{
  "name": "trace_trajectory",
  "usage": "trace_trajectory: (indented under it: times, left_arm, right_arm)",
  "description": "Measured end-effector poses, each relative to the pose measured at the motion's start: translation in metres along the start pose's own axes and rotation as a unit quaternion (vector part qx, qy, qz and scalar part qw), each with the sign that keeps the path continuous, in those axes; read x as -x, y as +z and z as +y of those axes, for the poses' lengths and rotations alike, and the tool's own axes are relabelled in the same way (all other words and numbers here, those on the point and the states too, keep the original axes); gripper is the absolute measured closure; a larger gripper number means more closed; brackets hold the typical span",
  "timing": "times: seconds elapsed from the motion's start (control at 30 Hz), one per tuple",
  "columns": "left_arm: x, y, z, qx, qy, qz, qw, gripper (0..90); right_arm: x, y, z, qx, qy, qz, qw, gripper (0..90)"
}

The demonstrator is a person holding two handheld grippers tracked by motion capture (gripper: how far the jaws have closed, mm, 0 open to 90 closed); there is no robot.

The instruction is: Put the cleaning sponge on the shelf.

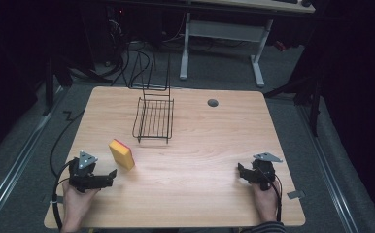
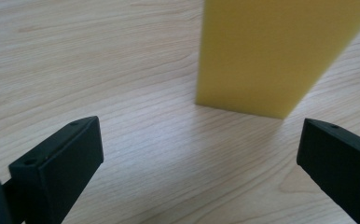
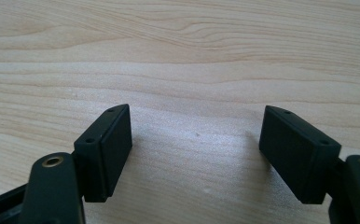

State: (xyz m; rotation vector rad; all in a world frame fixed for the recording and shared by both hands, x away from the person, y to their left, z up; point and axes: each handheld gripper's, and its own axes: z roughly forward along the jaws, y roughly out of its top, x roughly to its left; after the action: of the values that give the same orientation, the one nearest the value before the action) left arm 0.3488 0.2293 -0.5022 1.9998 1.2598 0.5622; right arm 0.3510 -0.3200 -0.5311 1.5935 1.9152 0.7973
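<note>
yellow rectangular foam sponge with pink top [image 1: 122, 154] stands lower left of frame, near left gripper [image 1: 109, 175], jaws spread. right gripper [image 1: 240, 171] spread, idle. likely approach: centre jaws on sponge before closing.

A light wooden table [image 1: 200, 160] with a round grey grommet [image 1: 213, 102] sits on grey carpet floor [image 1: 292, 126], lit brightly while the room around falls into darkness. Behind it stands a white-legged desk [image 1: 224, 34], with black cables [image 1: 127, 58] tangled on the floor beside it.
</note>
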Motion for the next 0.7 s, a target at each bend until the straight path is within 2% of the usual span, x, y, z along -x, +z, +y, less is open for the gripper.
trace_trajectory:
  times: [0.3, 0.47, 0.7]
  left_arm:
    - [0.012, 0.0, 0.012, 0.012, 0.015, -0.014, 0.9997, 0.2]
    - [0.015, 0.0, 0.02, 0.022, 0.017, -0.023, 0.9994, 0.2]
    - [0.017, 0.004, 0.027, 0.023, 0.021, -0.032, 0.999, 0.1]
  right_arm:
    - [0.0, 0.0, 0.0, 0.0, 0.0, 0.0, 1.0, 25.7]
    - [0.0, 0.0, 0.0, 0.0, 0.0, 0.0, 1.0, 25.7]
    - [0.0, 0.0, 0.0, -0.001, 0.001, 0.0, 1.0, 25.6]
